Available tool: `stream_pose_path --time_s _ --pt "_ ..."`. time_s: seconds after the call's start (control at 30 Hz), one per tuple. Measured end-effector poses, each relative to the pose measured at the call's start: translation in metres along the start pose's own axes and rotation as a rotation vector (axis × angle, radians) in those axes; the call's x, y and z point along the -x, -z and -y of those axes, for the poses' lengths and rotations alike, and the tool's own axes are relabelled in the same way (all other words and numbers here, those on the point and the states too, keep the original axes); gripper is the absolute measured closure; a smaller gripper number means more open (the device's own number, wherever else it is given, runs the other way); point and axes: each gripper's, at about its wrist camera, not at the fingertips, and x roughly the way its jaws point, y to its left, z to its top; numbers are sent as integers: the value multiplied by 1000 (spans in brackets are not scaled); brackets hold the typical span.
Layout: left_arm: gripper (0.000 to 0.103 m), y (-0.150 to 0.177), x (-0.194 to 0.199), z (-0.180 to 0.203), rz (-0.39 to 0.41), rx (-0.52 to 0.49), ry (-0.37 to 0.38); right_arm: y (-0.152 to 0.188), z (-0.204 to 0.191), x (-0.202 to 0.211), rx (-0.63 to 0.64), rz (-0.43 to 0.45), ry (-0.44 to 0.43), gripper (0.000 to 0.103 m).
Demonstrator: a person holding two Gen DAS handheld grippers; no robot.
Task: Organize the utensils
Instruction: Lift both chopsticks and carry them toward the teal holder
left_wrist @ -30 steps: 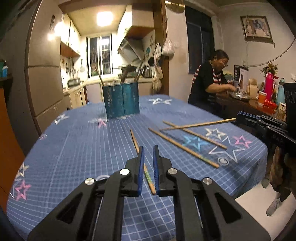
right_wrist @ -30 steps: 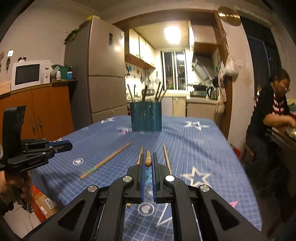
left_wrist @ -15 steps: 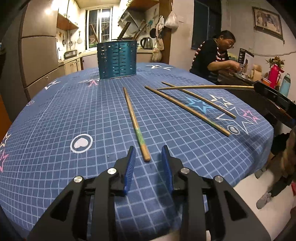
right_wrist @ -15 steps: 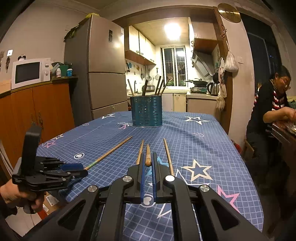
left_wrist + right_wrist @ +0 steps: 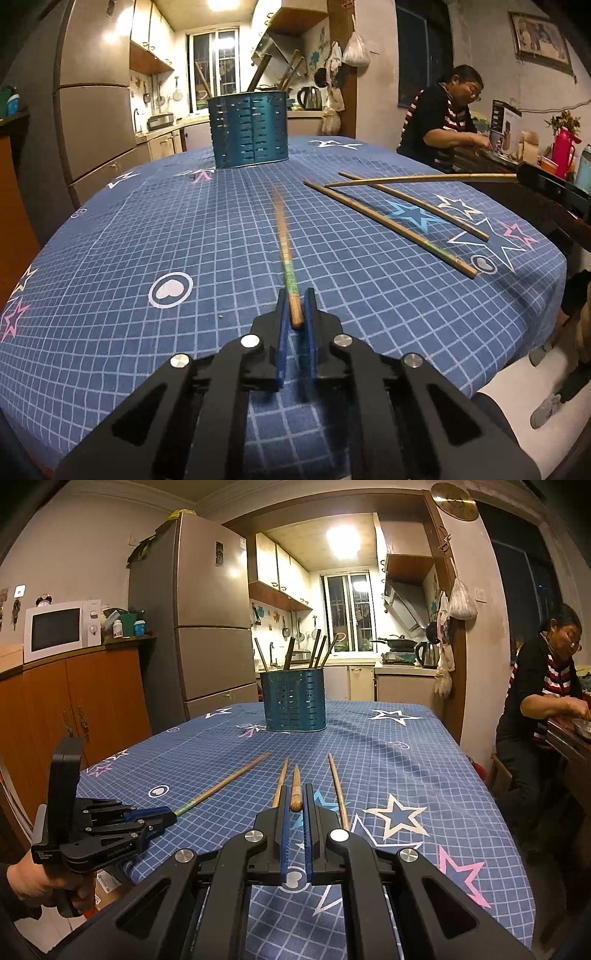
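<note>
My left gripper [image 5: 294, 308] is low on the blue star tablecloth [image 5: 147, 229], its jaws closing, and the pads press on the thick end of a green-banded chopstick [image 5: 286, 243]. The right wrist view shows the same grip from the side: left gripper [image 5: 164, 818], chopstick [image 5: 225, 784]. My right gripper [image 5: 294, 794] is shut on another chopstick [image 5: 295, 781], seen lifted over the table as chopstick [image 5: 417, 180]. Two more chopsticks [image 5: 388, 225] [image 5: 413, 206] lie flat. A teal slotted utensil holder [image 5: 293, 701] with several utensils stands at the far end.
A person [image 5: 535, 686] sits at a side table right of the table. A fridge [image 5: 207, 627] and an orange cabinet with a microwave [image 5: 59, 629] stand at the left. The table's near edge [image 5: 517, 354] drops off close to both grippers.
My left gripper came down to the table, opened around the green-banded chopstick's thick end, then closed on it. The right gripper stayed still with its chopstick.
</note>
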Motion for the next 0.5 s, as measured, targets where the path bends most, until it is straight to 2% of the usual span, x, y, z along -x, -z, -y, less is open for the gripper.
stream_pose_path --time_s 0.23,0.5 --pt "98 -2 11 -9 1 5 2 -1 -1 4 2 18 12 95" --pt "98 -14 40 -18 38 -30 -28 -7 -8 6 22 32 4 95"
